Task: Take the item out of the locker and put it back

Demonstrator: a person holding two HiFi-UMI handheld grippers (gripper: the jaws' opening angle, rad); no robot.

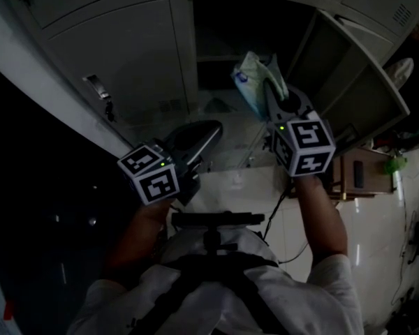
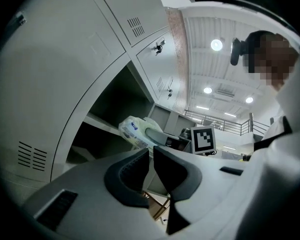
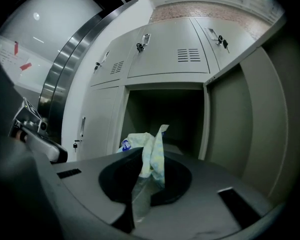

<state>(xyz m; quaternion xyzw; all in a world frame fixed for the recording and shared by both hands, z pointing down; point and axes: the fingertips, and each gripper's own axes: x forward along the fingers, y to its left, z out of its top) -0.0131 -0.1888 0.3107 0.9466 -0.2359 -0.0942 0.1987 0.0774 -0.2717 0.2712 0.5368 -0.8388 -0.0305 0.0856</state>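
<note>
A pale green-and-white plastic packet [image 1: 253, 79] hangs in front of the open locker compartment [image 1: 211, 56]. My right gripper [image 1: 269, 95] is shut on the packet's crumpled wrapper. In the right gripper view the packet [image 3: 153, 151] stands up out of the closed jaws, with the dark locker opening [image 3: 165, 114] straight ahead. My left gripper [image 1: 211, 130] sits lower and to the left, jaws together and nothing between them. The left gripper view shows its own jaws [image 2: 151, 156] closed, and beyond them the packet [image 2: 131, 130] by the locker shelf.
The locker's door [image 1: 353, 82] swings open to the right. Closed locker doors stand to the left, one with a key in its lock [image 1: 101, 93]. A wooden stand [image 1: 363, 174] sits on the tiled floor at the right. A cable runs down by my right arm.
</note>
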